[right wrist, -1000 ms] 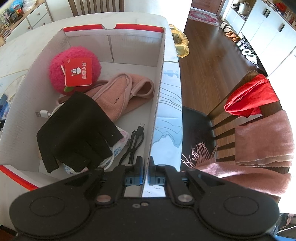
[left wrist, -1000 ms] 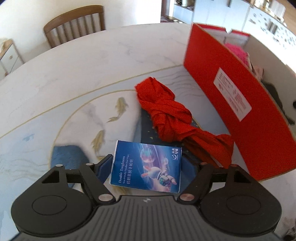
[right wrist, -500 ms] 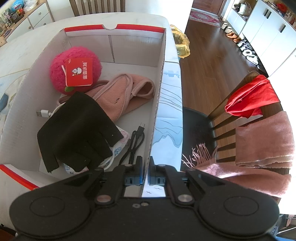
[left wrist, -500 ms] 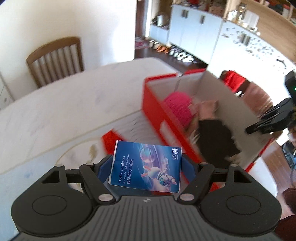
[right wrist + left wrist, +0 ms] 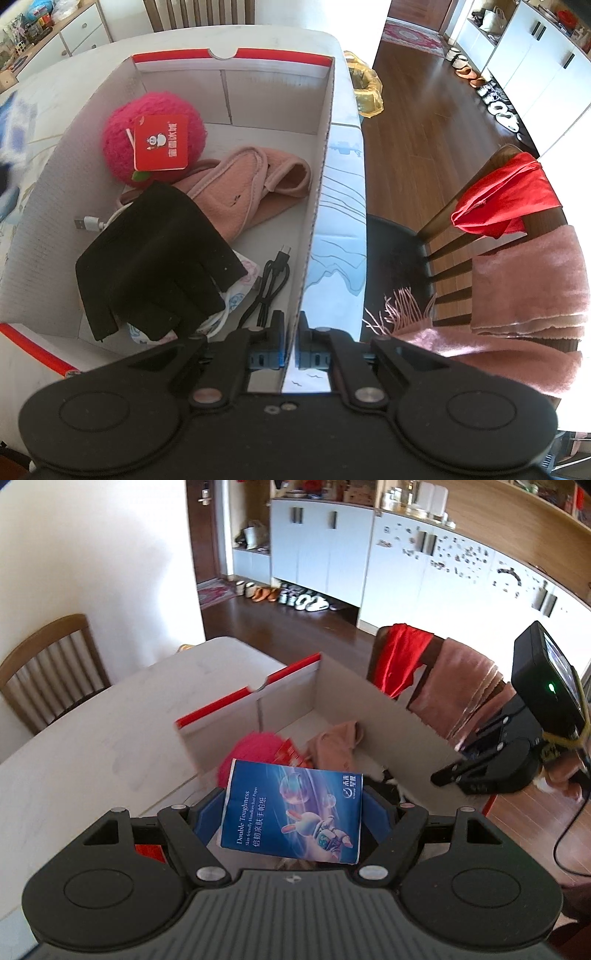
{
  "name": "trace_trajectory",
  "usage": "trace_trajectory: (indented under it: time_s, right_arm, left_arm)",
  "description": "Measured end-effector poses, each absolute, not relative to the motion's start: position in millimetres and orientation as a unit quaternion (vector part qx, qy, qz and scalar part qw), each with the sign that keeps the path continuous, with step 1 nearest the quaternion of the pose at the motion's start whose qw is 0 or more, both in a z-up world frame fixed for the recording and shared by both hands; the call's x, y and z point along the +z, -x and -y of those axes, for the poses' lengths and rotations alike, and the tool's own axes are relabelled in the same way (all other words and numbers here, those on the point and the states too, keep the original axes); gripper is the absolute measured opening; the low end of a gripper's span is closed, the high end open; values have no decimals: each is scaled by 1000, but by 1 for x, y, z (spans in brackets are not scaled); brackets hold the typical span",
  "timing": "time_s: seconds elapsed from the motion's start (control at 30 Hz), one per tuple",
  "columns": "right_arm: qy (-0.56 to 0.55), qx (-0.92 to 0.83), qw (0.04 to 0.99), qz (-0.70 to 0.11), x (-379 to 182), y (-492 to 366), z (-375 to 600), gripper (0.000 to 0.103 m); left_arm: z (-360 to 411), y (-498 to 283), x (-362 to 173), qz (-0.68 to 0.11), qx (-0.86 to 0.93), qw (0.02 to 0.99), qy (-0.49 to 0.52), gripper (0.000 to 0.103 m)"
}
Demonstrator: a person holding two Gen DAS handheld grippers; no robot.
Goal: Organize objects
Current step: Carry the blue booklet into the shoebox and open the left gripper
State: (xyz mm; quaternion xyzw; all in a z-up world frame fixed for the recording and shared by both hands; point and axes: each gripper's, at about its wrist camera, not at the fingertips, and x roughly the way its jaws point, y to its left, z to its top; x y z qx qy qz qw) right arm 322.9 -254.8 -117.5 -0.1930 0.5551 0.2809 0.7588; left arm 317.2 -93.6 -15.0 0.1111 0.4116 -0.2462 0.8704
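The left gripper [image 5: 293,818] holds a blue tissue pack [image 5: 293,814] between its jaws, which stand wide and press on both sides of the pack. The pack is lifted in the air above the near end of the open cardboard box [image 5: 373,705], which has red outer sides and a pale inside. The box stands on the white table [image 5: 110,731].

The right gripper [image 5: 291,350] has its jaws closed narrow on the right wall of the box [image 5: 321,184], with the thin cardboard edge pinched between the blue pads.

Inside the box lie a pink fluffy ball [image 5: 153,142] with a red tag, a pink cloth item [image 5: 251,181] just beside it, a black glove [image 5: 155,258] that partly covers a white cable [image 5: 86,223], and a black cable [image 5: 271,280] near the right wall.

A wooden chair [image 5: 480,206] beside the table carries a red cloth [image 5: 506,195] and a pink scarf [image 5: 528,280] on its back.
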Motion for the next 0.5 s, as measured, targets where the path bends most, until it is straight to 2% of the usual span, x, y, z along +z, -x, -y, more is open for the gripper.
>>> trace_trajectory:
  time_s: [0.5]
  right_arm:
    - [178,284,759,-558,-117,-325,259,5]
  left_arm:
    - [171,-376,-44,-419,-264,857,-140,77]
